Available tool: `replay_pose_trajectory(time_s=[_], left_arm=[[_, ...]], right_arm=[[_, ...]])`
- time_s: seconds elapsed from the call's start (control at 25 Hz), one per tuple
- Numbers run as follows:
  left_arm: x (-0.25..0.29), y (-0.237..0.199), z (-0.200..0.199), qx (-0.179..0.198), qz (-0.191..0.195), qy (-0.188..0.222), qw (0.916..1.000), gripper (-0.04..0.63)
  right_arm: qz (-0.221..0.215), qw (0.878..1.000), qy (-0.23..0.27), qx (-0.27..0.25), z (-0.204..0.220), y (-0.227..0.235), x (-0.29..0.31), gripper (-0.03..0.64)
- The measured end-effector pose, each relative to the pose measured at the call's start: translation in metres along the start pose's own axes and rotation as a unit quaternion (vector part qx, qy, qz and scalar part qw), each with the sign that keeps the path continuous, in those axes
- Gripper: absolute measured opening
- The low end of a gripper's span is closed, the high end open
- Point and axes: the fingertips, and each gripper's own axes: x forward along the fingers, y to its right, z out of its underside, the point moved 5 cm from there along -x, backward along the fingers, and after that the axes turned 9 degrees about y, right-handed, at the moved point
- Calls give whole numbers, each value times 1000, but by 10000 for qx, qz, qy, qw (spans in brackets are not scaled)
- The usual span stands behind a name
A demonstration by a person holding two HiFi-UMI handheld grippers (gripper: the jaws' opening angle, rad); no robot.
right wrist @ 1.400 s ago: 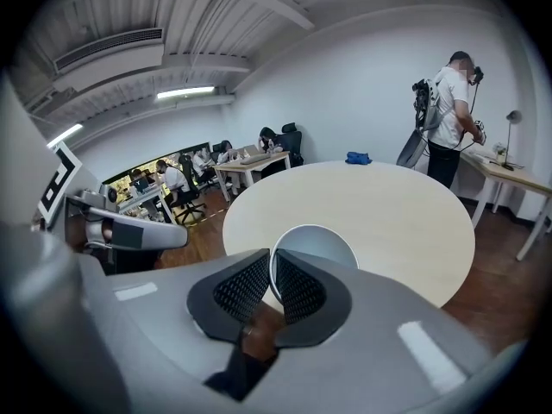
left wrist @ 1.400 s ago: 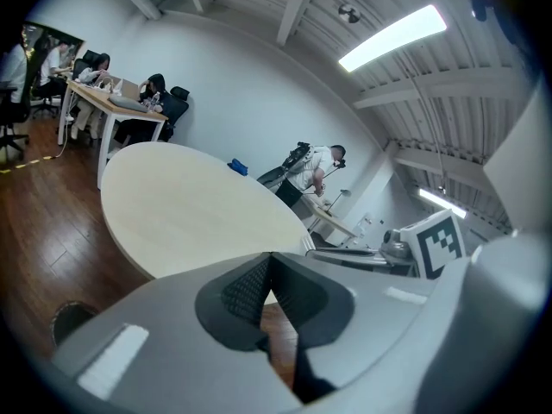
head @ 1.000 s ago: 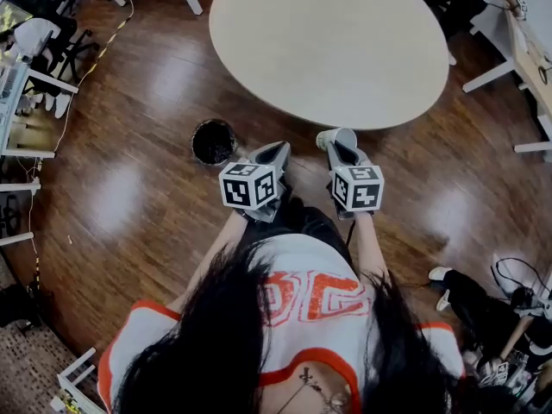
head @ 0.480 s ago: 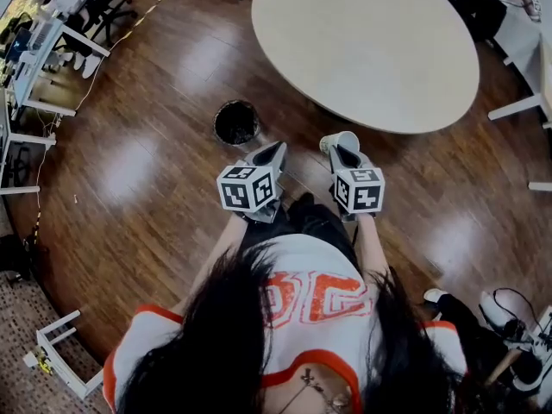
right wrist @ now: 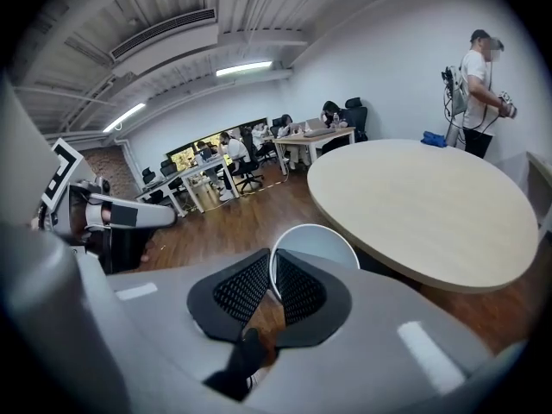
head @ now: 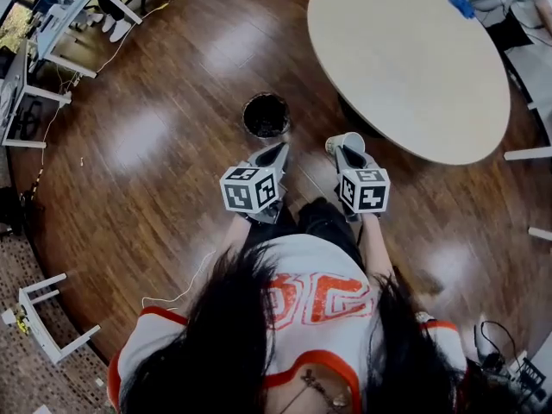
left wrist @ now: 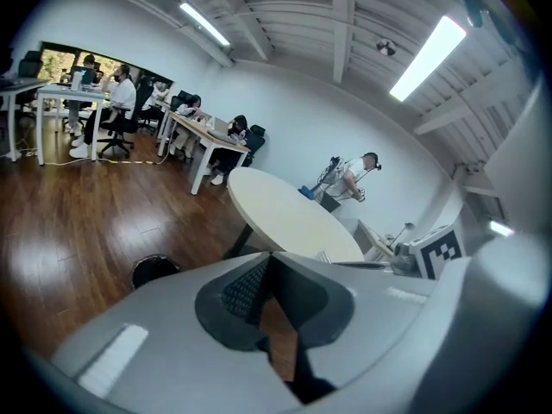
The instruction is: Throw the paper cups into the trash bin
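A white paper cup (head: 345,141) hangs above the wooden floor, my right gripper (head: 348,152) shut on its wall. In the right gripper view the cup's round rim (right wrist: 316,243) shows just past the pads, which pinch one side of it. The black round trash bin (head: 266,115) stands on the floor ahead and slightly left, just beyond my left gripper (head: 276,153). That gripper is shut with nothing in it. From the left gripper view the bin (left wrist: 153,271) lies low at the left of the closed jaws.
A large round beige table (head: 414,59) fills the upper right, with a blue object (head: 460,3) at its far edge. Desks and chairs (head: 52,24) line the upper left, with seated people (left wrist: 121,102). A white frame (head: 43,317) lies at the lower left.
The person has turned left: the bin has slid right and up to lie just ahead of the left gripper, and the table has shifted right. Both grippers hold their pose, cup still gripped.
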Motion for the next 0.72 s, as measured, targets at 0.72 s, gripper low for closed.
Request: replay_pose_trajectory(time_s=[0.72], left_arm=[[-33,-134,-52,-333,-193,103,9992,0]], right_arm=[[-419,9974,-444,-375,-15,-122,106,26]])
